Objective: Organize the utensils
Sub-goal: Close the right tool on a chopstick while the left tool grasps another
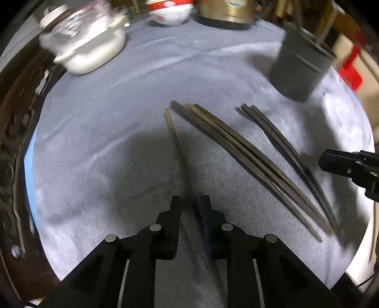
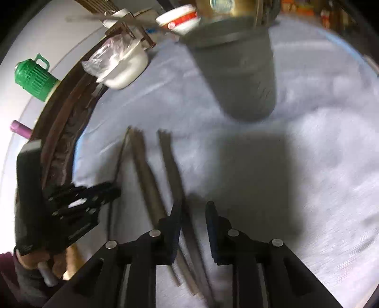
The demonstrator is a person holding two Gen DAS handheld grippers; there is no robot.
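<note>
Several dark wooden chopsticks lie on a grey cloth. My left gripper (image 1: 190, 201) is shut on a single chopstick (image 1: 174, 135) that points away from me. A bundle of chopsticks (image 1: 239, 151) and a pair of chopsticks (image 1: 279, 137) lie to its right. A grey utensil holder (image 1: 299, 68) stands at the far right and holds some sticks. My right gripper (image 2: 193, 208) is open, its jaws standing over the pair of chopsticks (image 2: 171, 161). The holder (image 2: 244, 75) stands just ahead of it. The left gripper (image 2: 104, 189) shows at the left of the right wrist view.
A white pot (image 1: 92, 52) with a glass lid, a red-and-white bowl (image 1: 169, 11) and a gold kettle (image 1: 225, 11) stand at the back. The dark carved table edge (image 1: 21, 123) runs along the left. A green jug (image 2: 33, 75) stands beyond it.
</note>
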